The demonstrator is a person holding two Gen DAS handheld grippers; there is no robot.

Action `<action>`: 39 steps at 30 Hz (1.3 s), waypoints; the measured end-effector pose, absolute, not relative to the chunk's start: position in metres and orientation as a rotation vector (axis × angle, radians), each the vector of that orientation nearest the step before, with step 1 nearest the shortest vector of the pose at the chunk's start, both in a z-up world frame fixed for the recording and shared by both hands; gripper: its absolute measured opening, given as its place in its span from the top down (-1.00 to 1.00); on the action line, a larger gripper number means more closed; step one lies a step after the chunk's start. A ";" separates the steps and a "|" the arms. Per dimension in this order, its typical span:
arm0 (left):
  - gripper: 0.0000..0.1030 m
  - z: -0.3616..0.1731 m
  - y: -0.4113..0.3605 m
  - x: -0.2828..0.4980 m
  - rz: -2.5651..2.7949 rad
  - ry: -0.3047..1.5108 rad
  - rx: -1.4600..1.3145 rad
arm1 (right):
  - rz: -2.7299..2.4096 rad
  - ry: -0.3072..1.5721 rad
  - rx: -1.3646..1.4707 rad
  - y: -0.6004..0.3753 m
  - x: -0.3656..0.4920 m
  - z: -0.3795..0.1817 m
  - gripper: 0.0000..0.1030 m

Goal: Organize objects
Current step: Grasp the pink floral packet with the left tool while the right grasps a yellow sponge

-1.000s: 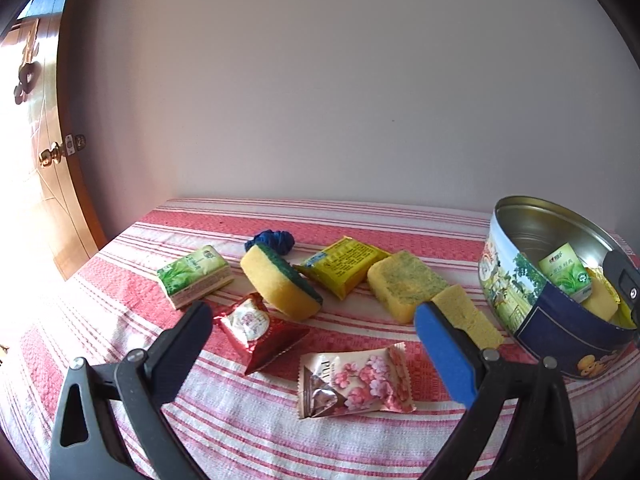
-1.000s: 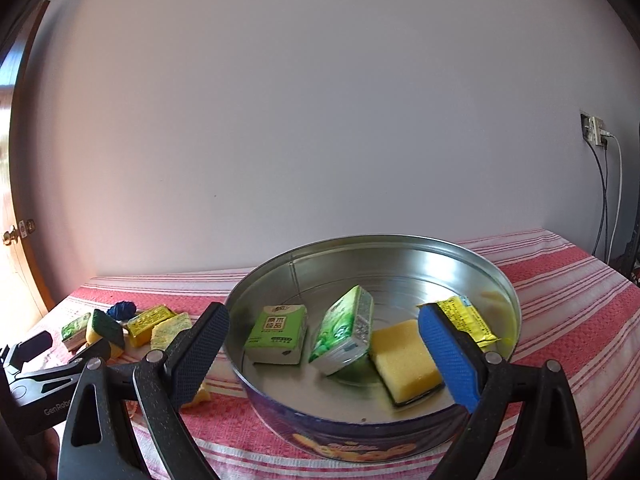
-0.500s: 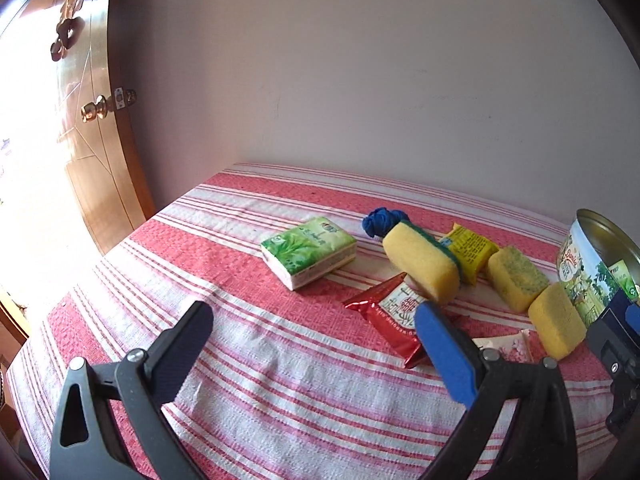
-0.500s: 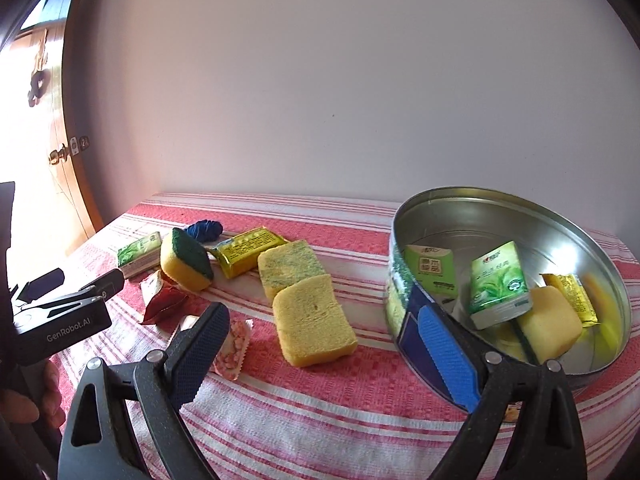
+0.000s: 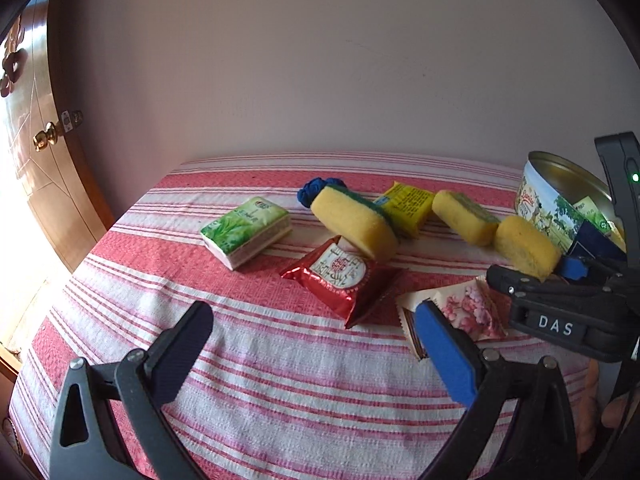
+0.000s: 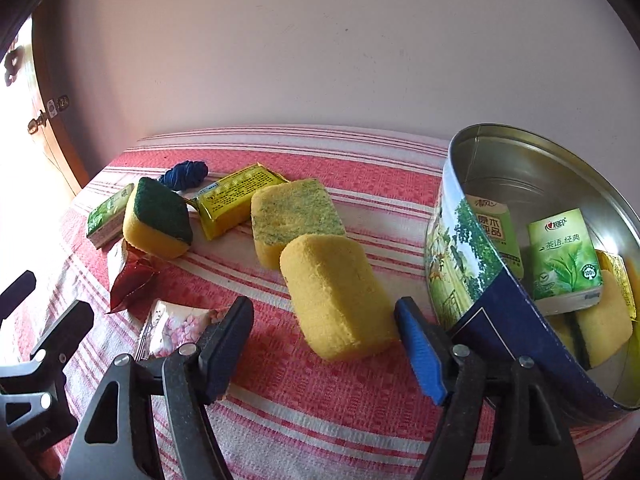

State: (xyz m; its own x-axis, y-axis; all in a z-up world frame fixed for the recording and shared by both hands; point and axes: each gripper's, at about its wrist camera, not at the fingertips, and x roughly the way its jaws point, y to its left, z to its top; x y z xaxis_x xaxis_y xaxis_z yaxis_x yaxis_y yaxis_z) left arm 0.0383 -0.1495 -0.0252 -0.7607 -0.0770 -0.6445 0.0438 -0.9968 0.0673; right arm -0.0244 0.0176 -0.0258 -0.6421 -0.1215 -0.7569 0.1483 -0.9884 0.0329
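Sponges, packets and tissue packs lie scattered over the striped cloth on the bench (image 5: 256, 360). The right hand-held gripper (image 6: 324, 344) sits low with its fingers spread wide on either side of the plain yellow sponge (image 6: 336, 296), not yet pinching it; the round tin (image 6: 472, 280) stands just right of that. The left hand-held gripper (image 5: 312, 344) hovers open above bare cloth, the red packet (image 5: 340, 276) just ahead of it and the floral packet (image 5: 468, 308) by its blue finger.
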 end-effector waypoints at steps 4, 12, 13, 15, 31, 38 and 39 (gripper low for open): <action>-0.97 -0.029 -0.131 0.037 -2.924 -0.191 1.104 | -2.724 0.046 1.286 0.026 -0.028 -0.030 -0.15; -0.91 -0.036 -0.103 0.026 -2.966 -0.135 1.253 | -2.684 0.006 1.239 0.050 -0.021 -0.027 0.45; -0.89 -0.037 -0.099 0.024 -2.957 -0.138 1.261 | -2.670 -0.002 1.225 0.052 -0.017 -0.026 0.45; -0.82 -0.039 -0.094 0.017 -2.944 -0.116 1.284 | -2.647 -0.023 1.191 0.055 -0.009 -0.021 0.45; 0.09 -0.051 -0.077 -0.005 -2.918 0.001 1.398 | -2.688 -0.113 0.938 0.087 0.026 0.014 0.44; 0.11 -0.032 -0.076 0.010 -2.996 0.066 1.227 | -2.719 -0.144 0.870 0.095 0.034 0.025 0.44; 0.11 -0.027 -0.074 0.013 -3.013 0.060 1.191 | -2.727 -0.149 0.857 0.097 0.035 0.027 0.44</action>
State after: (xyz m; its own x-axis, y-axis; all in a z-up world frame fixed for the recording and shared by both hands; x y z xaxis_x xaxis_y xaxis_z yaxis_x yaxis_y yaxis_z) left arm 0.0132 -0.0735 -0.0265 -0.7254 0.1058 -0.6801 -0.0785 -0.9944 -0.0709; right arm 0.0347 0.0969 0.0272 -0.7855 -0.2930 -0.5451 0.2316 -0.9560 0.1800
